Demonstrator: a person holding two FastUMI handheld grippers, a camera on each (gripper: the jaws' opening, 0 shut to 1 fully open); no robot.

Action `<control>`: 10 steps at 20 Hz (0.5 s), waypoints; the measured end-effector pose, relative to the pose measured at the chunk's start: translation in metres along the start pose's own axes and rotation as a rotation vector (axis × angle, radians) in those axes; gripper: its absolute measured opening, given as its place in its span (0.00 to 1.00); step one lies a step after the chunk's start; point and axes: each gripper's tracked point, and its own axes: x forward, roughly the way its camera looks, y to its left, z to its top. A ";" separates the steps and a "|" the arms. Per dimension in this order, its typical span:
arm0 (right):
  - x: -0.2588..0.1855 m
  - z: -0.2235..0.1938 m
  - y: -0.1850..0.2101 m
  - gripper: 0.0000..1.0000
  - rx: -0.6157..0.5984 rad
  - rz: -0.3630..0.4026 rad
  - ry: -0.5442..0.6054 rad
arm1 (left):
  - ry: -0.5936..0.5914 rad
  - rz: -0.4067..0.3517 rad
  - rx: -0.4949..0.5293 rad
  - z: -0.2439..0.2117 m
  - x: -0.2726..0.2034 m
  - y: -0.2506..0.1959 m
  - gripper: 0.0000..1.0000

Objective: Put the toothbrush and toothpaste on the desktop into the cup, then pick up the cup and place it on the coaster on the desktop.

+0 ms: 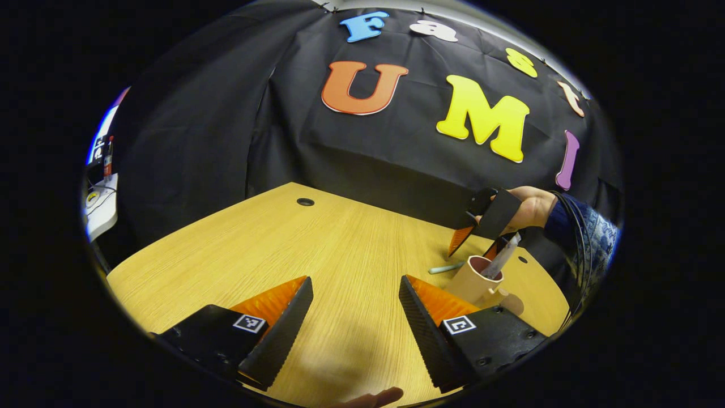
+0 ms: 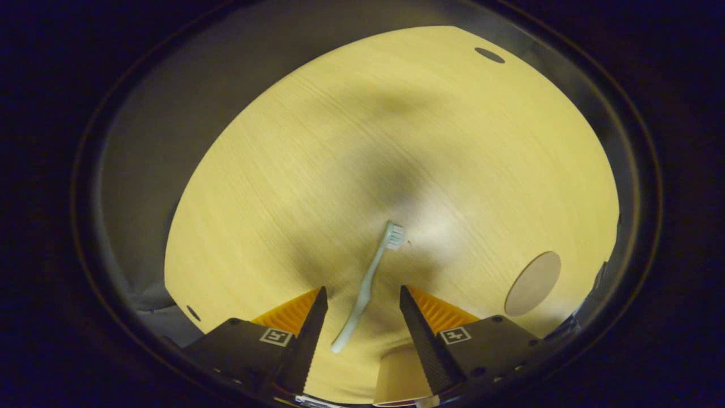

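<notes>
1. left gripper view: the left gripper (image 1: 355, 283) hangs low over the bare wooden desktop (image 1: 317, 249), jaws wide apart, nothing between them.
2. across the desk in that same view, the right gripper (image 1: 476, 245) sits in a person's hand (image 1: 529, 208) just above the cup (image 1: 474, 277), jaws spread. a toothpaste tube (image 1: 503, 256) leans in the cup, its top poking past the rim.
3. the toothbrush (image 1: 446, 268) lies flat on the desk just beside the cup, on its far side.
4. right gripper view looks straight down: the toothbrush (image 2: 368, 283) lies on the wood, handle end between the open fingers of the right gripper (image 2: 361, 300), bristles pointing away; nothing gripped.
5. this view also picks up a round coaster (image 2: 532, 283) off to the right near the desk edge, well apart from the toothbrush, and the cup (image 2: 399, 377) at the bottom edge.
6. writing: square black-and-white marker tags on both grippers; no text i can read.
</notes>
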 end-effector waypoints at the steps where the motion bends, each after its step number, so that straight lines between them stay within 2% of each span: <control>1: -0.001 0.003 -0.001 0.69 -0.019 -0.026 -0.008 | 0.009 0.003 -0.005 -0.003 0.003 0.001 0.98; 3: 0.002 0.006 -0.002 0.62 -0.105 -0.075 -0.050 | 0.022 0.000 -0.020 -0.007 0.006 0.001 0.98; 4: 0.000 0.008 0.000 0.51 -0.114 -0.079 -0.070 | 0.027 -0.004 -0.024 -0.007 0.007 0.000 0.98; 5: -0.001 0.010 0.004 0.47 -0.112 -0.072 -0.078 | 0.031 -0.009 -0.027 -0.009 0.007 -0.002 0.98; 6: 0.000 0.012 0.008 0.28 -0.112 -0.065 -0.078 | 0.035 -0.014 -0.032 -0.010 0.007 -0.003 0.98; 7: 0.001 0.011 0.012 0.20 -0.118 -0.064 -0.069 | 0.037 -0.016 -0.036 -0.010 0.007 -0.003 0.98; 8: 0.002 0.011 0.012 0.07 -0.125 -0.063 -0.059 | 0.041 -0.018 -0.039 -0.011 0.006 -0.006 0.98; 9: 0.003 0.011 0.011 0.07 -0.129 -0.057 -0.058 | 0.040 -0.021 -0.043 -0.012 0.006 -0.008 0.98; 10: 0.002 0.010 0.010 0.02 -0.141 -0.051 -0.055 | 0.036 -0.025 -0.047 -0.011 0.007 -0.010 0.98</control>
